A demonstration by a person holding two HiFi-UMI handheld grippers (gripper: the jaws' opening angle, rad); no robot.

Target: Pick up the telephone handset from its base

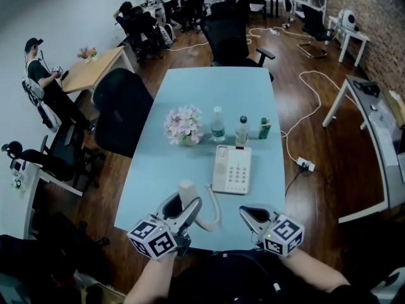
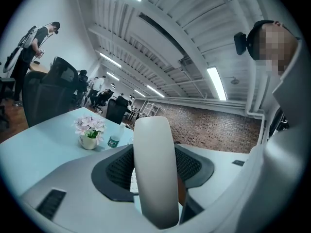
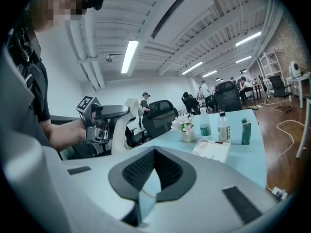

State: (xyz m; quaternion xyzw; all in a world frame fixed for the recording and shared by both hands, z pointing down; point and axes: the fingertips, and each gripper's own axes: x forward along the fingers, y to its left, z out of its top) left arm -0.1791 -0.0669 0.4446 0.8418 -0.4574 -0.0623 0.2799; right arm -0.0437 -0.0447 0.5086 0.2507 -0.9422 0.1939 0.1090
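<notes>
Left gripper point(image 1: 181, 211) was clamped on the white telephone handset point(image 2: 154, 169), pads pressing both sides, handset upright and clear of the telephone base point(image 1: 231, 168), held near the table's point(image 1: 215, 87) front edge just in front of me. Right gripper point(image 1: 252, 215) had its jaws closed together on nothing, hovering right of the handset. Risks as I judged them: the cord point(image 1: 217, 208) ran from handset to base, so pulling farther could tighten it and drag the base toward the edge. The smooth rounded shell could also twist or slip in the pads, since the grip looked low on the handset. Count: one handset, one base, one cord, two clear bottles point(image 1: 217, 124), one green container point(image 1: 264, 128), one pot of pink flowers point(image 1: 184, 125), two grippers.
</notes>
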